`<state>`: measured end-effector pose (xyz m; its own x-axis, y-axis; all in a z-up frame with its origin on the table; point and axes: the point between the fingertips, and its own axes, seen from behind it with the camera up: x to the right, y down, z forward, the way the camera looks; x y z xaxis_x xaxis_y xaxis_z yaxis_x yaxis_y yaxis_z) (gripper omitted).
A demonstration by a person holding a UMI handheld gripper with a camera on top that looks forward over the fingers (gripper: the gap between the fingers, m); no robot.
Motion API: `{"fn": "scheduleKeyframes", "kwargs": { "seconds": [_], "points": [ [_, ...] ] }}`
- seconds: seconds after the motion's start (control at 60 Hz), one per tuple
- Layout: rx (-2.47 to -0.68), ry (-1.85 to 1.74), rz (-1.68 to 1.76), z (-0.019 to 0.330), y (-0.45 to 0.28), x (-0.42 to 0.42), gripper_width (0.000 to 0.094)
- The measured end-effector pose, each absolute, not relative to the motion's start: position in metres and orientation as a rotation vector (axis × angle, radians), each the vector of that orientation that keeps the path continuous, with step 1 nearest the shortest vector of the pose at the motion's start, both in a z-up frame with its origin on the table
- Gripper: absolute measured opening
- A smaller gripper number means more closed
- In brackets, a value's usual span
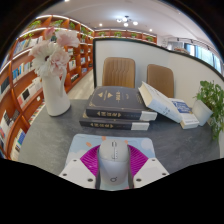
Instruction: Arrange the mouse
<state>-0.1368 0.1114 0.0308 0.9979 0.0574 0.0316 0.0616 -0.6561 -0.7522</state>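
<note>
A white computer mouse (113, 160) sits between my gripper's (113, 166) two white fingers, its nose pointing ahead toward the books. The magenta pads (90, 158) press against both of its sides, so the gripper is shut on the mouse. It hangs above the grey tabletop (60, 135), near its front part. The mouse's underside is hidden.
A stack of two dark books (117, 108) lies just ahead. A white vase with pink flowers (55, 92) stands to the left. A white box (168, 105) and a green plant (211, 104) are to the right. Two brown chairs (118, 72) stand behind the table.
</note>
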Motion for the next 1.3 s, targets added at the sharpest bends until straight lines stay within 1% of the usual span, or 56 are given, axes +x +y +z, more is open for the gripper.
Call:
{"fn": "scheduleKeyframes", "kwargs": {
  "seconds": [0.183,0.217,0.267,0.333,0.417,0.483,0.5,0.533,0.567,0.6,0.617,0.7,0.917,1.017,1.167,1.3],
  "points": [
    [-2.342,-0.04,-0.022,-0.013,0.092,-0.135,0.0386],
    [-2.305,-0.03,-0.02,-0.01,0.094,-0.135,0.0386],
    [-2.299,-0.023,-0.017,-0.011,0.093,-0.135,0.0388],
    [-2.292,-0.002,-0.01,-0.01,0.095,-0.135,0.042],
    [-2.268,-0.017,-0.001,-0.008,0.096,-0.136,0.0495],
    [-2.289,-0.019,0.012,-0.01,0.095,-0.138,0.0544],
    [-2.3,-0.015,0.016,-0.01,0.093,-0.138,0.0584],
    [-2.319,0.004,0.015,-0.008,0.091,-0.136,0.0693],
    [-2.317,0.018,0.011,-0.002,0.089,-0.133,0.0788],
    [-2.301,0.025,0.014,0.007,0.089,-0.133,0.0833],
    [-2.293,0.03,0.016,0.013,0.089,-0.132,0.0839],
    [-2.267,0.039,0.039,0.046,0.082,-0.132,0.0835],
    [-2.155,-0.032,0.051,0.156,0.045,-0.123,0.0837],
    [-2.125,-0.046,0.051,0.193,0.018,-0.113,0.0839],
    [-2.111,-0.043,0.068,0.226,-0.029,-0.096,0.0838],
    [-2.1,-0.03,0.074,0.242,-0.069,-0.08,0.0836]
  ]
}}
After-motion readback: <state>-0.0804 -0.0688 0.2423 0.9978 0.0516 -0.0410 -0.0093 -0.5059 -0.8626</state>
